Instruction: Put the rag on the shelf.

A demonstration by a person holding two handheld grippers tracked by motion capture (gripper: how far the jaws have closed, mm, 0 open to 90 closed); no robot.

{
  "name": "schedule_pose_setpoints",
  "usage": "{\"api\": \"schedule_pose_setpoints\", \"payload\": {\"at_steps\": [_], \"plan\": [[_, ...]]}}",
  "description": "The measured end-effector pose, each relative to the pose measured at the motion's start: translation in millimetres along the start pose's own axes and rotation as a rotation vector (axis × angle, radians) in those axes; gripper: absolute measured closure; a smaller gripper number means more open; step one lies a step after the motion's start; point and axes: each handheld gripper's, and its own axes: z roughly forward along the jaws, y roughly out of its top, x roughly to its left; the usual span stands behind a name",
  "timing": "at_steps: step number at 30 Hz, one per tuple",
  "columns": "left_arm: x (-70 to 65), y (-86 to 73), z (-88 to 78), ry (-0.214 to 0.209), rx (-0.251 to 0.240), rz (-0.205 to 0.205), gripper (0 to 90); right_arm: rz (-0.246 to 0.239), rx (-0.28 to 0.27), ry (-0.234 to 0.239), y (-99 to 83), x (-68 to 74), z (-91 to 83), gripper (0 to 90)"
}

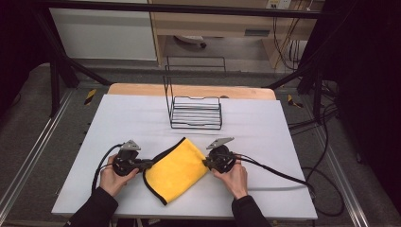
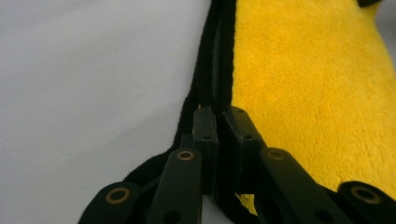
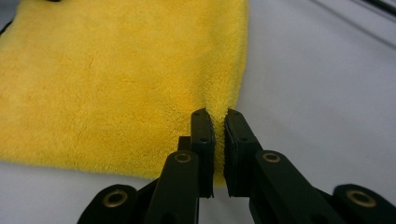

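White surface carries the yellow cloth near its front; opposite edges are pinched by the left gripper and right gripper (presumably for lifting or folding).

Cloth on table, before wire rack.

The worktop has a white top over a wooden board whose far edge shows bare. A black wire rack stands on its far middle. A black metal frame surrounds the station, with a bar across the far top and slanted struts left and right. The floor is grey; black cables lie on it at right. Beyond the frame are a white panel at far left and light wooden furniture at far middle. The right side is dark.
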Motion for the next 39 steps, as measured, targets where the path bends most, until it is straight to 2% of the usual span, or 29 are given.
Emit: {"api": "schedule_pose_setpoints", "payload": {"at_steps": [5, 10, 12, 14, 16, 18, 20, 23, 27, 30, 32, 34, 35, 39], "plan": [[-6.7, -4.9, -3.0, -0.015, -0.013, -0.012, 86.2, -0.036, -0.015, -0.034, 11.3, -11.5, 8.8, 84.3], [-13.2, -7.8, -2.9, 0.018, -0.028, 0.025, 85.7, -0.027, -0.026, -0.051, 11.9, -16.1, 20.8, 81.9], [-14.0, -8.7, -2.5, 0.026, -0.030, 0.038, 85.0, 0.011, -0.068, -0.054, 8.7, -17.3, 18.4, 76.8], [-14.5, -9.7, -1.8, 0.035, -0.033, 0.052, 83.7, 0.046, -0.109, -0.100, 4.0, -19.5, 12.1, 71.0], [-14.9, -10.3, -0.8, 0.044, -0.033, 0.068, 82.5, 0.125, -0.120, -0.101, -3.2, -23.1, 6.8, 66.7], [-15.6, -11.3, 0.8, 0.057, -0.037, 0.093, 81.1, 0.167, -0.123, -0.106, -10.0, -23.9, 6.3, 62.9], [-16.1, -13.2, 2.0, 0.063, -0.048, 0.092, 79.8, 0.197, -0.127, -0.095, -15.0, -22.9, 8.2, 62.0], [-15.6, -15.9, 2.5, 0.061, -0.065, 0.086, 78.7, 0.238, -0.140, -0.085, -20.0, -19.0, 13.6, 64.4], [-15.9, -14.1, 2.4, 0.050, -0.052, 0.084, 81.8, 0.306, -0.155, -0.064, -20.7, -15.5, 16.2, 77.0], [-18.6, -12.6, 1.7, 0.059, -0.040, 0.082, 86.4, 0.320, -0.157, -0.053, -19.5, -15.9, 15.3, 84.1], [-20.0, -11.9, 0.8, 0.059, -0.037, 0.074, 87.9, 0.318, -0.165, -0.051, -17.9, -17.8, 15.1, 85.0], [-19.6, -11.9, -0.6, 0.043, -0.038, 0.048, 88.2, 0.318, -0.171, -0.046, -15.4, -20.3, 15.0, 85.1], [-20.8, -12.9, -1.1, 0.022, -0.042, 0.016, 88.3, 0.299, -0.177, -0.041, -9.0, -25.4, 15.1, 85.1], [-28.6, -14.2, -2.0, 0.019, -0.044, 0.000, 88.3, 0.197, -0.177, -0.034, 9.2, -34.9, 19.6, 84.8]]}}
